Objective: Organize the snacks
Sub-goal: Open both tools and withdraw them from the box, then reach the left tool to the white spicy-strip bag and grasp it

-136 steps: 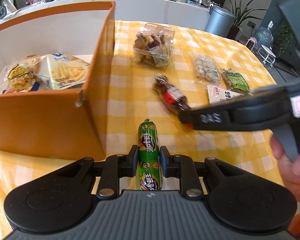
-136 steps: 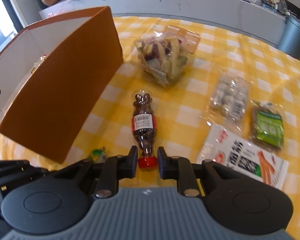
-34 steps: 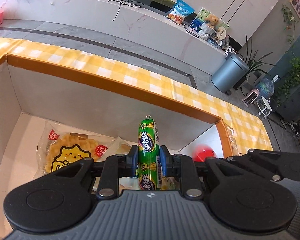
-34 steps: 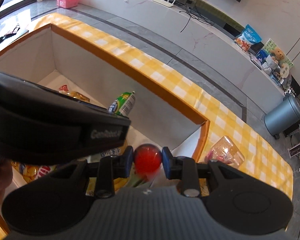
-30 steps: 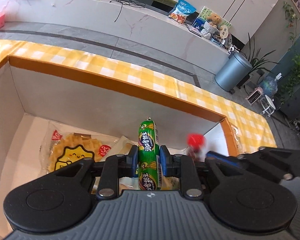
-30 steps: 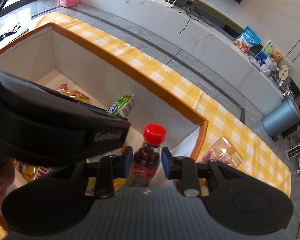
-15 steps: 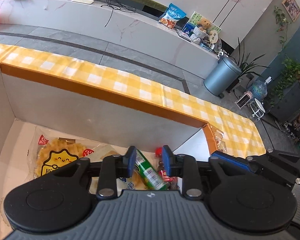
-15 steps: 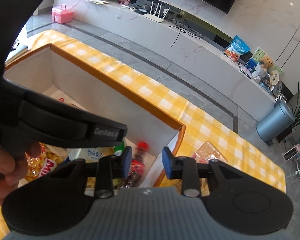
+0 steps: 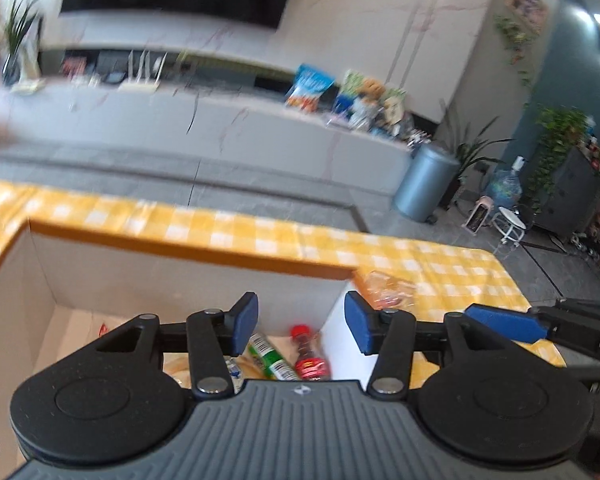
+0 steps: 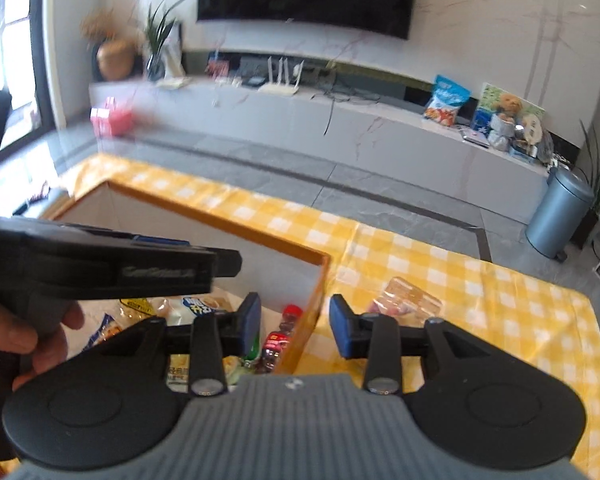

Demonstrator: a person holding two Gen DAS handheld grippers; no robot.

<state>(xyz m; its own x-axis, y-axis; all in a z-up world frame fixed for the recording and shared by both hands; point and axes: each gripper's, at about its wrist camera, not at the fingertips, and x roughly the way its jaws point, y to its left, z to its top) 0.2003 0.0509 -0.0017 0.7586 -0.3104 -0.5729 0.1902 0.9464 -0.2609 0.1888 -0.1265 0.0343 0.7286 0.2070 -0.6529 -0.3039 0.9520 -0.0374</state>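
Both grippers hang over the orange box [image 9: 188,254] with jaws opening and nothing between them: left gripper [image 9: 301,322], right gripper [image 10: 295,330]. The green sausage [image 9: 269,358] and red-capped bottle [image 9: 309,354] lie inside the box. Only the right wrist view shows the hand [image 10: 28,334] and the clear snack tub [image 10: 410,294] on the checked cloth.

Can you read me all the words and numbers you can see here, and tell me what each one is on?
None can be read for sure.
Left gripper: raised lettering on its side, too blurred to read.
Snack bags in the box: printed characters, too small and blurred.
Green sausage: label too blurred.
Red-capped bottle: label unreadable.
Blue bag on the far counter: print too small.
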